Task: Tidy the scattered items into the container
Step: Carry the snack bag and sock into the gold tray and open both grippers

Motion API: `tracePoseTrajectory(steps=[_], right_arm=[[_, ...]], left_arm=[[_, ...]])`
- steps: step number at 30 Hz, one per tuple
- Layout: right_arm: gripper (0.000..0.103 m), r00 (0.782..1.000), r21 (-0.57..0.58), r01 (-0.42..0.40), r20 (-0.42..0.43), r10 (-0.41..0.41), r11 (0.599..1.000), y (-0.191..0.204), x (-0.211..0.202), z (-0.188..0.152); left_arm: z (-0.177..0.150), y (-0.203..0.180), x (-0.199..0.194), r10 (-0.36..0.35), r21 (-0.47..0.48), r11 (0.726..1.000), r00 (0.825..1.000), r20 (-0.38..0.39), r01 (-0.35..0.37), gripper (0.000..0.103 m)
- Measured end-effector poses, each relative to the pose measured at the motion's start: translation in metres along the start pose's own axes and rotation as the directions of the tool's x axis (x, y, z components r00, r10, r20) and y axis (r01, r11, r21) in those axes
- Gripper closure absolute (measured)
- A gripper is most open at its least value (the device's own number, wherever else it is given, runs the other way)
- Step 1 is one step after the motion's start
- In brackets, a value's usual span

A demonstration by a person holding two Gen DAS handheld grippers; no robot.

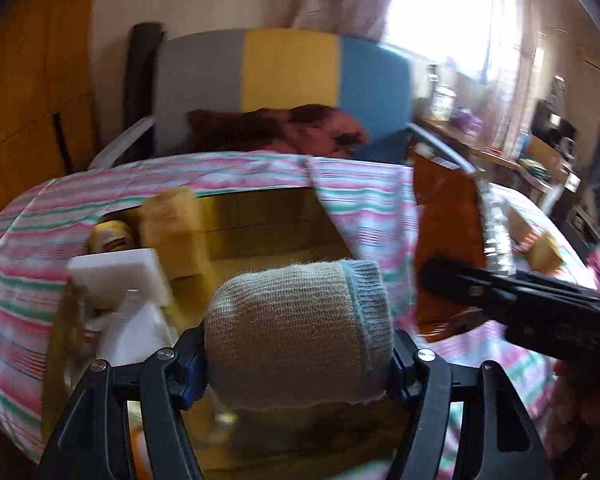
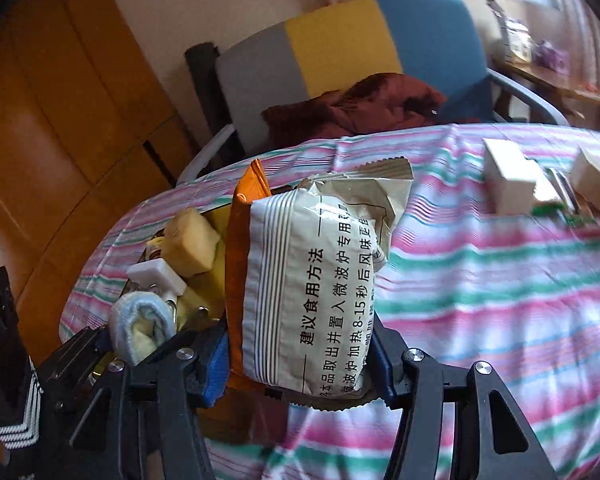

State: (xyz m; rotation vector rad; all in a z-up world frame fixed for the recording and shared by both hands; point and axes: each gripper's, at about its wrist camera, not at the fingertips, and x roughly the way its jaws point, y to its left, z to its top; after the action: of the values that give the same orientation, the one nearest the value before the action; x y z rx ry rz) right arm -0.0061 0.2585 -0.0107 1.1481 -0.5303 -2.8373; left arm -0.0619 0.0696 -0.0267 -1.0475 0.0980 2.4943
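My left gripper (image 1: 296, 356) is shut on a rolled grey-and-blue sock (image 1: 300, 328) and holds it over the open cardboard box (image 1: 260, 216). The box holds a yellow sponge (image 1: 172, 220), a white block (image 1: 120, 276) and other small items. My right gripper (image 2: 300, 364) is shut on an orange-and-white snack packet (image 2: 308, 280) just right of the box. In the right wrist view the sock (image 2: 140, 328) and the left gripper show at lower left. In the left wrist view the packet (image 1: 444, 232) and the right gripper's finger (image 1: 500, 292) show on the right.
The table has a pink, green and white striped cloth (image 2: 500, 300). White boxes (image 2: 508, 184) and small items lie on it at the far right. A grey, yellow and blue chair (image 1: 284, 84) with a red garment (image 2: 360, 108) stands behind the table.
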Motion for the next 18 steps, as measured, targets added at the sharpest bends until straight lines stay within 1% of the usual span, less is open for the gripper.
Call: tracePoseTrajectory(steps=[3, 5, 10, 13, 15, 18], right_arm=[[0.045, 1.000, -0.085, -0.001, -0.014, 0.000, 0.996, 0.022, 0.021, 0.018], [0.045, 1.000, -0.134, 0.004, -0.030, -0.008, 0.991, 0.034, 0.037, 0.029], [0.045, 0.996, -0.206, 0.013, -0.086, -0.031, 0.979, 0.050, 0.080, 0.052], [0.045, 0.992, -0.245, 0.014, -0.120, -0.045, 0.969, 0.056, 0.100, 0.058], [0.045, 0.988, -0.272, 0.008, -0.143, -0.048, 0.962, 0.060, 0.110, 0.061], [0.044, 0.981, -0.322, -0.017, -0.187, -0.047, 0.946, 0.068, 0.130, 0.065]], left_arm=[[0.010, 0.025, 0.019, 0.024, -0.051, 0.998, 0.999, -0.042, -0.026, 0.034], [0.016, 0.035, 0.031, 0.027, -0.070, 0.997, 0.997, -0.067, -0.031, 0.034], [0.028, 0.050, 0.052, 0.042, -0.080, 0.996, 0.994, -0.097, -0.050, 0.033], [0.028, 0.056, 0.060, 0.037, -0.081, 0.996, 0.989, -0.146, -0.049, 0.032], [0.026, 0.059, 0.063, 0.036, -0.091, 0.995, 0.986, -0.161, -0.051, 0.031], [0.019, 0.061, 0.062, 0.056, -0.093, 0.993, 0.983, -0.177, -0.073, 0.030]])
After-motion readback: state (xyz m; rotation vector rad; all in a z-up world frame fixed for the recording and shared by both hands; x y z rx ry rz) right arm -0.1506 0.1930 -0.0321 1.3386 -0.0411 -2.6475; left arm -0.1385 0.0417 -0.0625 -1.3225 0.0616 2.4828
